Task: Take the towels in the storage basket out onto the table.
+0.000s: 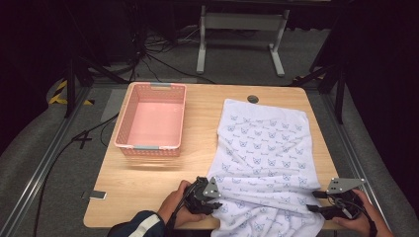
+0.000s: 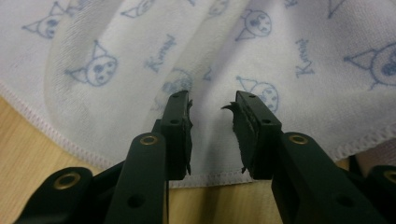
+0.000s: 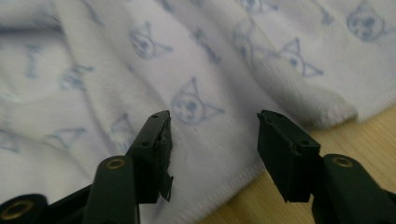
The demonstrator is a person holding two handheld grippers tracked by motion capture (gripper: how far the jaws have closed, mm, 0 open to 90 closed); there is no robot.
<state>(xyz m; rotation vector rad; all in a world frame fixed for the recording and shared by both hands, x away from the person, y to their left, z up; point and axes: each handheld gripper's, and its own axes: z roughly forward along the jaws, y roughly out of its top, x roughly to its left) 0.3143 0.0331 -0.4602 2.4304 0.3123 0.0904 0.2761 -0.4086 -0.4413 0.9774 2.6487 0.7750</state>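
A white towel (image 1: 264, 143) printed with blue cat faces lies spread over the right half of the wooden table (image 1: 197, 148), and its near end is rumpled at the front edge. My left gripper (image 1: 217, 201) is at the towel's near left corner. In the left gripper view the towel (image 2: 280, 46) lies under the gripper (image 2: 212, 100), whose jaws stand apart over the stitched hem without pinching it. My right gripper (image 1: 316, 206) is at the near right side. There the towel (image 3: 187, 56) passes under the gripper (image 3: 214, 116), with its jaws wide apart above the hem.
An empty pink plastic basket (image 1: 122, 118) stands on the left half of the table. A round cable hole (image 1: 253, 98) sits at the far edge. A small grey tag (image 1: 97, 195) lies at the near left corner. Dark floor, cables and a table frame lie beyond.
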